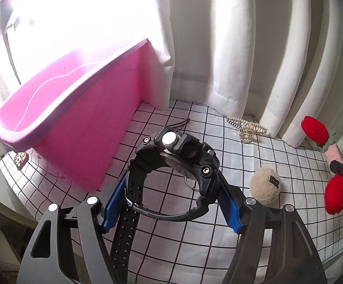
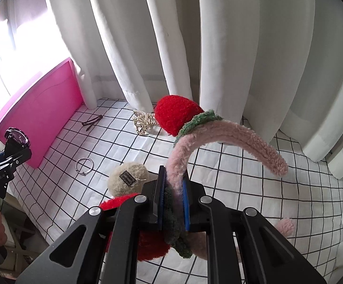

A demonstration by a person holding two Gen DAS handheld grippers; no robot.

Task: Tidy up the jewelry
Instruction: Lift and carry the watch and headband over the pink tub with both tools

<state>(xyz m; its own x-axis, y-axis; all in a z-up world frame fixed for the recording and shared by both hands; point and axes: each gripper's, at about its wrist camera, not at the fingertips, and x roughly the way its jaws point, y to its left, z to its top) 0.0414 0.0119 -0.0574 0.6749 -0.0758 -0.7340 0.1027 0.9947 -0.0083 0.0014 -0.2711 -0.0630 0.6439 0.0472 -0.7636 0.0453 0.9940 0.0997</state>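
My left gripper is shut on a black wristwatch and holds it above the checked cloth, just right of the pink box. The watch and left gripper also show in the right wrist view at the far left. My right gripper is shut on a pink fuzzy headband with red knitted strawberries, lifted above the cloth. In the left wrist view the headband shows at the right edge.
On the checked cloth lie a beige fluffy scrunchie, a silver ring bracelet, a pearl hair claw and a dark hair tie. White curtains hang behind. A small brown item lies left of the box.
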